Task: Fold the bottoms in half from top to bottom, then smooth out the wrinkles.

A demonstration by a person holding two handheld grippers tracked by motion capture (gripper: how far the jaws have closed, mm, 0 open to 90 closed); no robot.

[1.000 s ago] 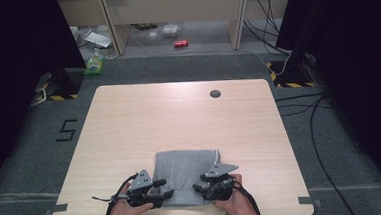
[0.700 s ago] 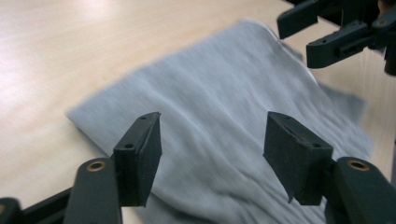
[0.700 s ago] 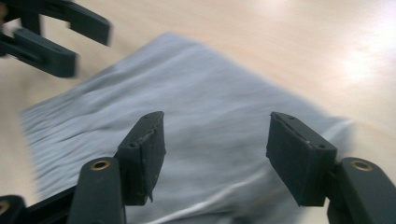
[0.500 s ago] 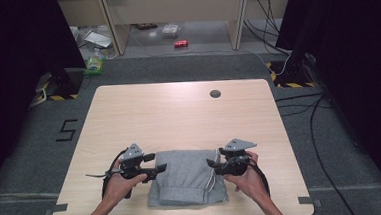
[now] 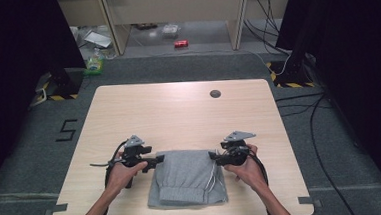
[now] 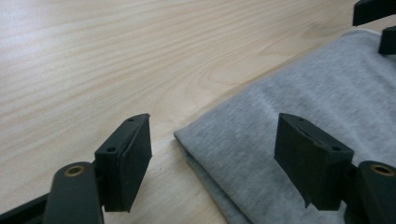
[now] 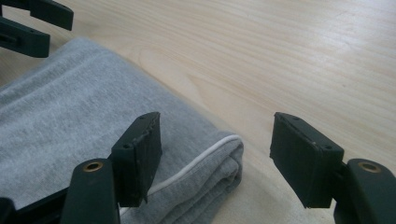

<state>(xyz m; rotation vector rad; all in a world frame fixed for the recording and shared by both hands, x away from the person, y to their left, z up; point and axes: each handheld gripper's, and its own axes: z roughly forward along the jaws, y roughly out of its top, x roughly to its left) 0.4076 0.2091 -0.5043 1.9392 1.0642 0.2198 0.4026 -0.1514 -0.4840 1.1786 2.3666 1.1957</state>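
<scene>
— Cloth first: where does it lie?

— Folded grey garment (image 5: 188, 178) sits flat on the desk (image 5: 179, 113), at the near edge, between the two hands. A white drawstring (image 7: 196, 161) runs along its folded corner on the right side.

— And the left hand-held gripper (image 5: 157, 160)?

— Released. Its jaws have just been opening; they stand wide in the left gripper view, over the garment's left corner, with the pads off the fabric.

— The right hand-held gripper (image 5: 214, 157)?

— Released too. Its jaws opened within the last second. One jaw hangs above the cloth near the drawstring, the other above bare wood, neither pressing.

— Are the two close together?

— Apart, one at each far corner of the garment, tips pointing inward at each other.

— Anything else on the desk?

— A small dark round spot (image 5: 215, 93) near the far edge.
</scene>
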